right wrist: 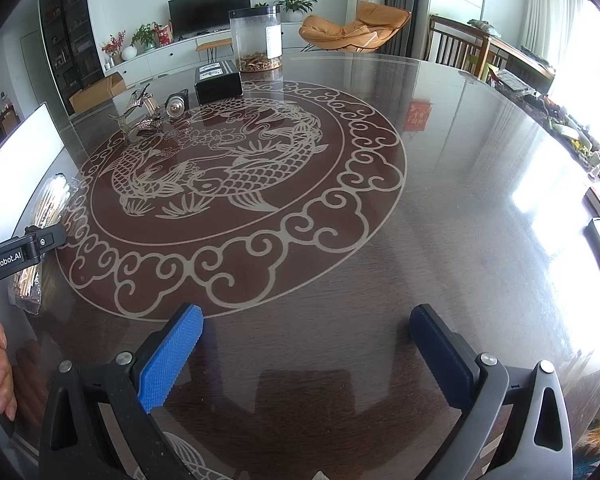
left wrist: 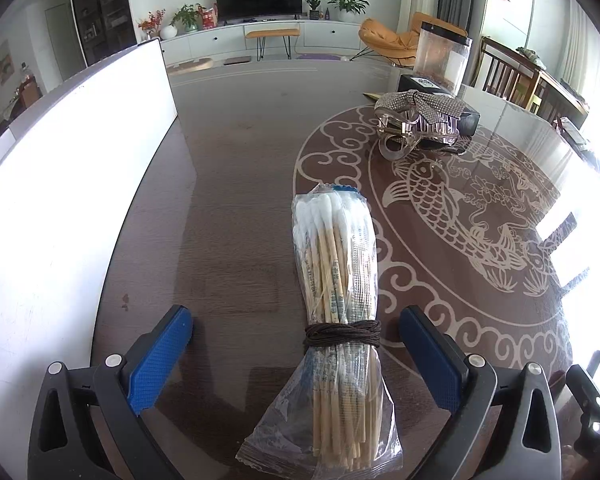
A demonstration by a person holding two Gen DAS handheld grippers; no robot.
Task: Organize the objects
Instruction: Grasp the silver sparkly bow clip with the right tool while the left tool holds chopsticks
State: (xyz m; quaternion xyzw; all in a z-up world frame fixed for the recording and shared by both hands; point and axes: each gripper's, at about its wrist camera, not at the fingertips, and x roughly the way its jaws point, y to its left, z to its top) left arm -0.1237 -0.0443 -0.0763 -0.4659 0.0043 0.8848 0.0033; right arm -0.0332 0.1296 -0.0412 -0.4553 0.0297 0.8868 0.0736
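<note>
A clear bag of cotton swabs (left wrist: 338, 320), tied round the middle with dark cord, lies on the glossy round table (left wrist: 236, 184). My left gripper (left wrist: 296, 332) is open, its blue pads on either side of the bag without touching it. The bag also shows at the far left of the right wrist view (right wrist: 48, 208), partly behind the left gripper's black arm. My right gripper (right wrist: 306, 336) is open and empty above bare table. A clear hair clip with a sparkly bow (left wrist: 416, 128) lies further back on the table.
A white board (left wrist: 60, 184) stands along the table's left side. A black box (right wrist: 218, 82) and a clear jar (right wrist: 256, 40) stand at the far side, with small ornaments (right wrist: 144, 114) beside them. Chairs (right wrist: 456, 46) stand beyond the table's far right edge.
</note>
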